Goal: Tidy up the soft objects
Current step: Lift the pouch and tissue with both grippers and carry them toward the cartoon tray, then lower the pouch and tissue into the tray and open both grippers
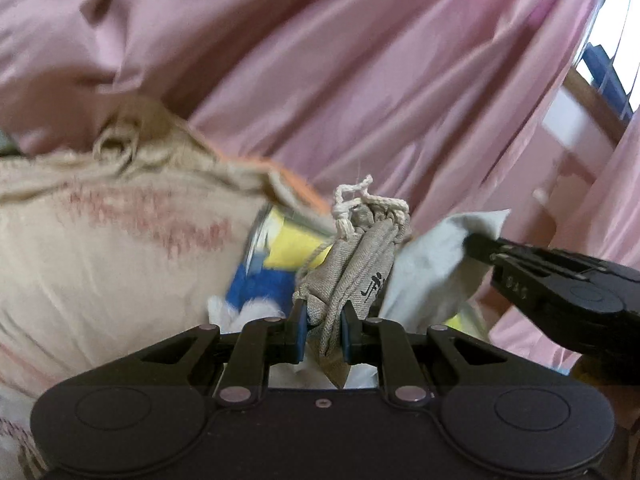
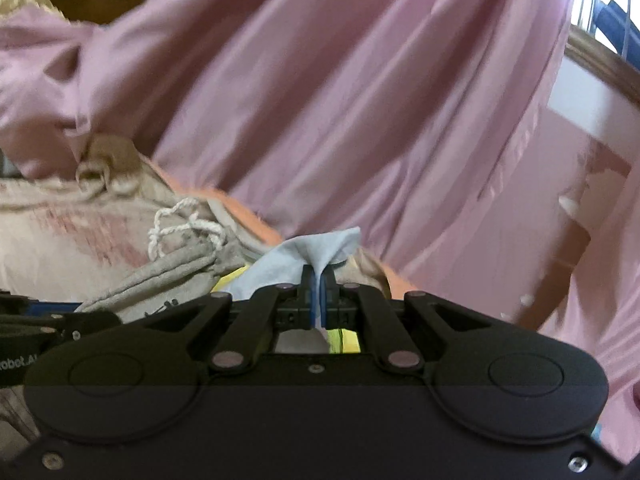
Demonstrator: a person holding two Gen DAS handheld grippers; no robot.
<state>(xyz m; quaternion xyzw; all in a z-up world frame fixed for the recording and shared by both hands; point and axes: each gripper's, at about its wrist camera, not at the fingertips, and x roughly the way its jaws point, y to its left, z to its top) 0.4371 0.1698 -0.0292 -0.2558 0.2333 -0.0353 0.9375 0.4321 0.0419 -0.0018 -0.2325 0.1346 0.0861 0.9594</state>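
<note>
My left gripper (image 1: 324, 316) is shut on a grey drawstring pouch (image 1: 360, 268) with a white knotted cord at its top. The right gripper (image 1: 474, 242) comes in from the right of that view, pinching a pale blue cloth (image 1: 432, 264). In the right wrist view my right gripper (image 2: 319, 276) is shut on the pale blue cloth (image 2: 312, 256), and the grey pouch (image 2: 172, 276) lies to its left with the left gripper's black body at the far left edge. A yellow and blue plush toy (image 1: 276, 264) shows behind the pouch.
A beige embroidered pillow (image 1: 100, 240) fills the left side. Pink satin curtains (image 1: 360, 60) hang across the background. A window with bars (image 1: 616, 48) and a pink wall with a wooden frame sit at the right. An orange edge (image 2: 248, 216) runs below the curtain.
</note>
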